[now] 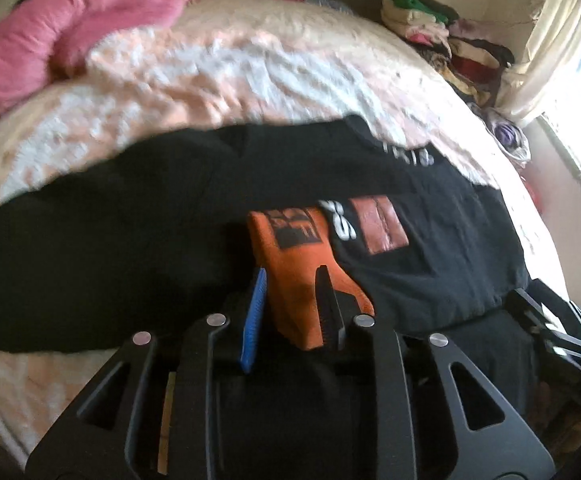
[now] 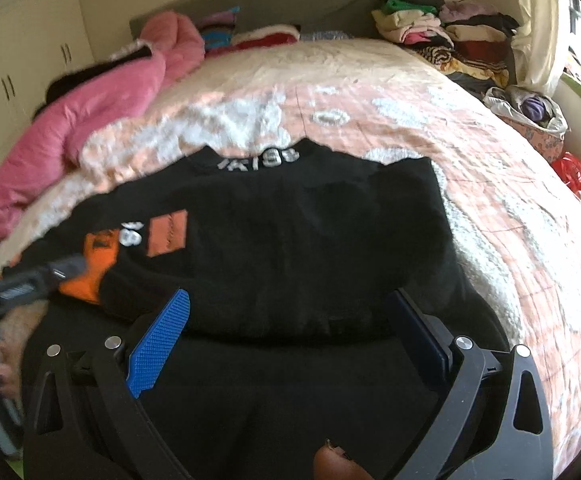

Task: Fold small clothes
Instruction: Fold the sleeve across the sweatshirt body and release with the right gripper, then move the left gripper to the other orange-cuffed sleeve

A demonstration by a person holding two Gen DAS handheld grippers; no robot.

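Peach quilted bedspread, black shirt spread; left tongs pinching orange sleeve; right tongs wide.

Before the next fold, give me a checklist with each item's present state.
1. Left gripper clamped on the orange fabric: ok.
2. Right gripper open at the near hem of the black shirt: ok.
3. Right gripper has hold of the hem: not ok.
4. Shirt lying flat on the bedspread: cannot tell, the picture is blurred.
5. Bedspread beyond the collar free for the fold: ok.
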